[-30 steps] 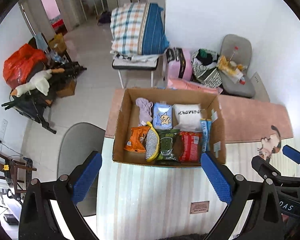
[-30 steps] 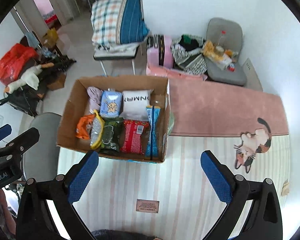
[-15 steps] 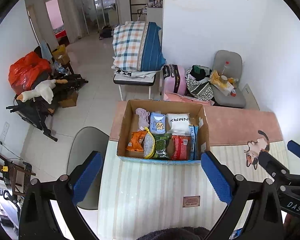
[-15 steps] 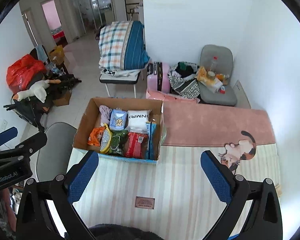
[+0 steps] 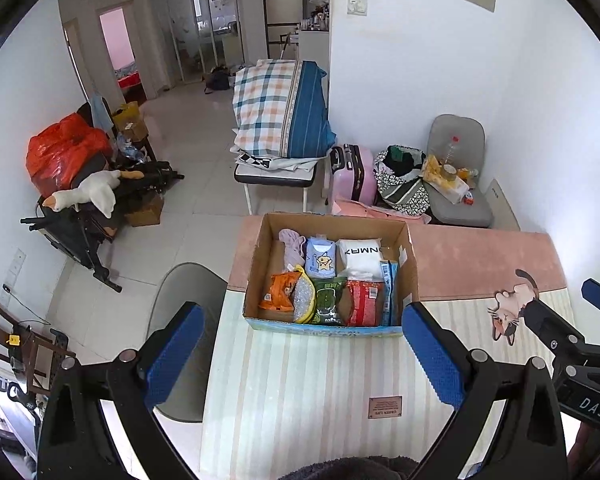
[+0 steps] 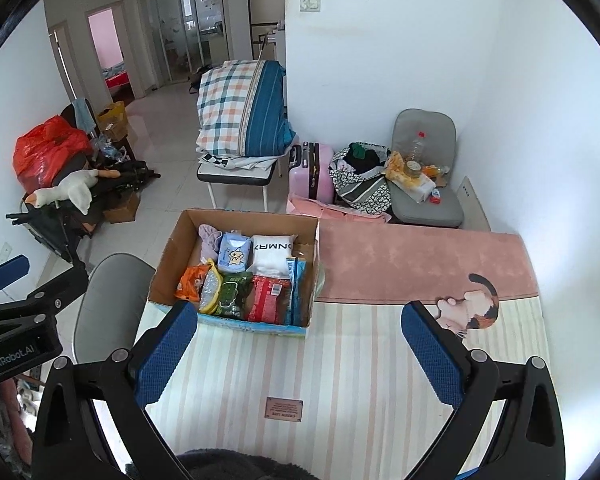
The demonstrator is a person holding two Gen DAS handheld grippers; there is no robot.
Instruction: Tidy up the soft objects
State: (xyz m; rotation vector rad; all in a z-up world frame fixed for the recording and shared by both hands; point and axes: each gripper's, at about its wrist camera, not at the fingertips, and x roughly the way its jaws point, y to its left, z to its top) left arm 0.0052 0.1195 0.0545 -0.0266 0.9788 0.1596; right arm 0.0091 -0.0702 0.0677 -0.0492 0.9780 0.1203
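Both grippers had pulled back & up vs 1 s ago, box looked smaller | left gripper (image 5: 302,350) & right gripper (image 6: 300,350) jaws wide apart, empty | cardboard box (image 5: 410,276) of soft packs at striped worktop (image 6: 340,380) far edge | only right view showed bare worktop right of box

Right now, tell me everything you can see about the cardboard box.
The box is an open brown cardboard carton with its top flaps upright and a blue printed strip along the near bottom edge. It sits upright at the far end of the striped mat, against the pink rug. It is packed with soft packs: a white pack, a light blue pack, a lilac cloth, and orange, green and red pouches in the near row. Neither gripper touches it.
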